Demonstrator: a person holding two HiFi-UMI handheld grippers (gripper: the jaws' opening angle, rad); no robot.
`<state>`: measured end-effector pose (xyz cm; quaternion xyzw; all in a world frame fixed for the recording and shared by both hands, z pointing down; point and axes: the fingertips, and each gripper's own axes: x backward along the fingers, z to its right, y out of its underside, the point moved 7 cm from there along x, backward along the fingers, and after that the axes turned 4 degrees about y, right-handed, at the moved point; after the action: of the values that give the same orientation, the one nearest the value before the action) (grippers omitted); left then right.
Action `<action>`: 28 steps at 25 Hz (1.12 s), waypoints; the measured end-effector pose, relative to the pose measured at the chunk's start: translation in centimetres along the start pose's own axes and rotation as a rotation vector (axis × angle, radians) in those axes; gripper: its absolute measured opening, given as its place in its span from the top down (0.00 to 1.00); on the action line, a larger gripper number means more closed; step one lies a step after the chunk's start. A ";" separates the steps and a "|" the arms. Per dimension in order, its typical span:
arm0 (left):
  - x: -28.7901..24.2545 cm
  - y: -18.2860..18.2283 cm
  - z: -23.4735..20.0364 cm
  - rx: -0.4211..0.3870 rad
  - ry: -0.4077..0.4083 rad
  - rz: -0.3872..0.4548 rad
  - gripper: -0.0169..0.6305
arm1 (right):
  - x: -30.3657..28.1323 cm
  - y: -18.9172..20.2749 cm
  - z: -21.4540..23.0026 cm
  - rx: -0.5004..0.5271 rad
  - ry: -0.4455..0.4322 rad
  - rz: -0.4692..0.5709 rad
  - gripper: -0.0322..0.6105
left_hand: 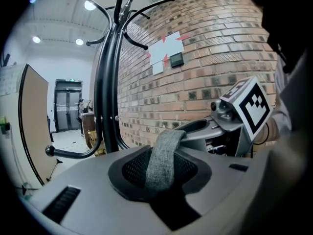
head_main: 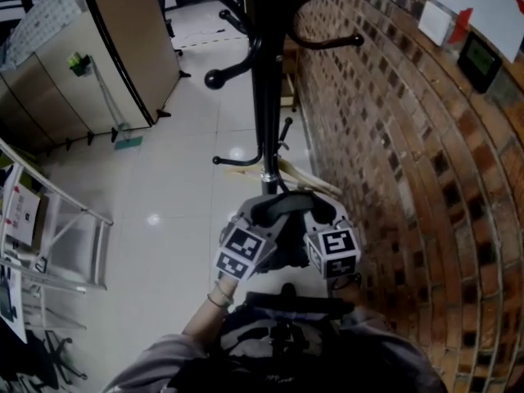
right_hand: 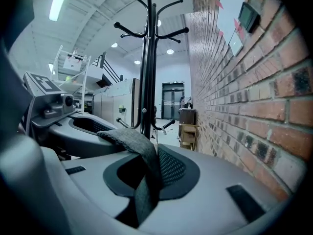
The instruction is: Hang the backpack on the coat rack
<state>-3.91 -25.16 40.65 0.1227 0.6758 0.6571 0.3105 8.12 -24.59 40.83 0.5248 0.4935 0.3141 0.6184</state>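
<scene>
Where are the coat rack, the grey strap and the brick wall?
coat rack (head_main: pixel 266 97), head view, on its black pole.
grey strap (left_hand: pixel 161 160), left gripper view, on its middle.
brick wall (right_hand: pixel 234 106), right gripper view, on bare bricks.

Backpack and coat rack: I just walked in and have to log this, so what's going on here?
A person holds a gripper in each hand. The left gripper and the right gripper are each shut on the backpack's grey strap, and the backpack hangs under them. The black coat rack stands just ahead, beside the brick wall. The strap is not yet over any of the hooks.
</scene>
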 end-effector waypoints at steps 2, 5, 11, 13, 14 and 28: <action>-0.3 0.0 0.0 -0.007 0.000 -0.001 0.80 | -0.5 0.3 0.6 0.027 -0.014 -0.008 0.85; -0.5 -0.1 -0.2 -0.006 0.003 -0.003 0.80 | -1.2 0.4 1.1 0.038 -0.056 -0.008 0.85; -0.8 0.1 -0.9 0.036 -0.009 -0.016 0.80 | -2.8 0.2 1.6 0.081 -0.135 0.003 0.85; -0.9 0.6 -1.5 0.075 -0.028 -0.018 0.80 | -3.5 0.2 1.3 0.096 -0.151 -0.013 0.85; -0.9 0.8 -1.7 0.096 -0.031 -0.014 0.80 | -3.8 0.1 1.1 0.096 -0.158 -0.020 0.85; -3.3 3.1 -4.4 0.098 -0.092 -0.109 0.80 | -7.9 1.5 0.5 0.043 -0.187 -0.099 0.85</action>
<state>-4.69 -30.30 44.28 0.1308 0.6979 0.5991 0.3701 6.30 -31.54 44.43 0.5400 0.4657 0.2220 0.6650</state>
